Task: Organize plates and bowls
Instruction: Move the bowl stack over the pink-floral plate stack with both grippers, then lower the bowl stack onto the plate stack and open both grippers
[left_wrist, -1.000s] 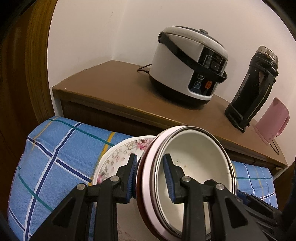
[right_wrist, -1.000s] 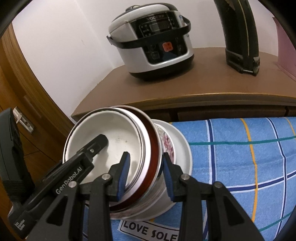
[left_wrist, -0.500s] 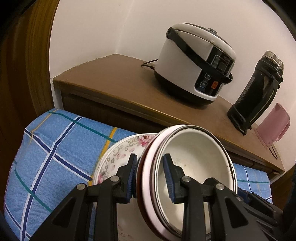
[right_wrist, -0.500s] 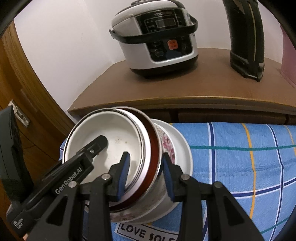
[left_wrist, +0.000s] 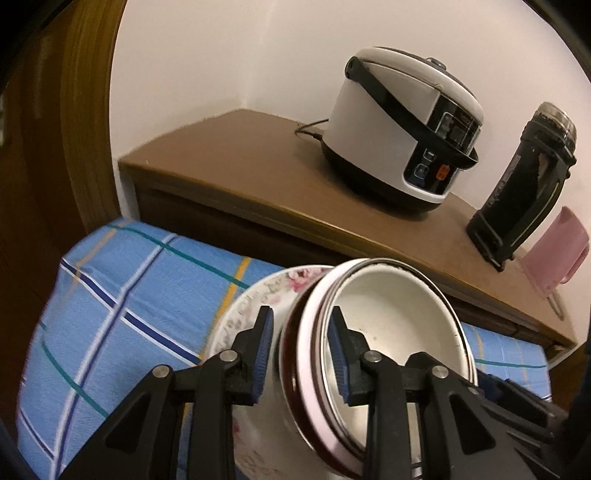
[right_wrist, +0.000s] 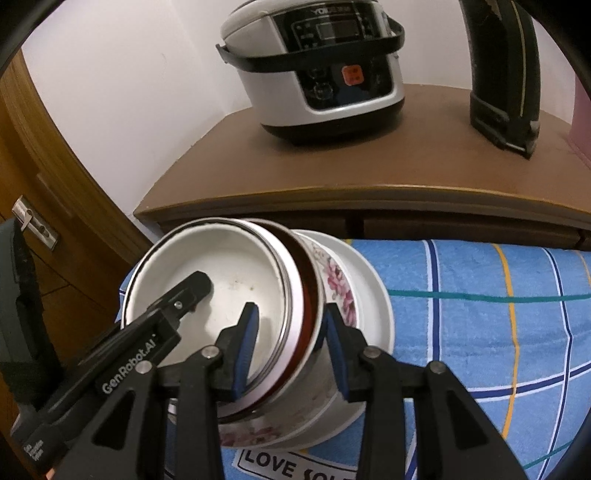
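A nested stack rests on the blue checked cloth (left_wrist: 129, 295). Innermost is a white bowl (left_wrist: 399, 325) (right_wrist: 214, 266), set in a pink-rimmed bowl with a brown band (left_wrist: 308, 332) (right_wrist: 295, 295). Both sit in a floral bowl (left_wrist: 251, 299) (right_wrist: 338, 288) on a white plate (right_wrist: 373, 295). My left gripper (left_wrist: 301, 354) straddles the two inner rims, jaws opening, a thin gap beside its outer pad. My right gripper (right_wrist: 291, 350) straddles the opposite side; its jaws are opening, pads still against the walls. One left finger (right_wrist: 177, 306) lies inside the white bowl.
Behind the cloth stands a brown wooden cabinet (left_wrist: 240, 158) carrying a rice cooker (left_wrist: 399, 136) (right_wrist: 317, 74), a black flask (left_wrist: 524, 184) and a pink jug (left_wrist: 554, 254). A wooden door with a metal latch (right_wrist: 33, 225) is at the left.
The left jaws have spread a little, and the outer pad now stands off the bowl wall. The right jaws are slightly wider. The stack has stayed in place.
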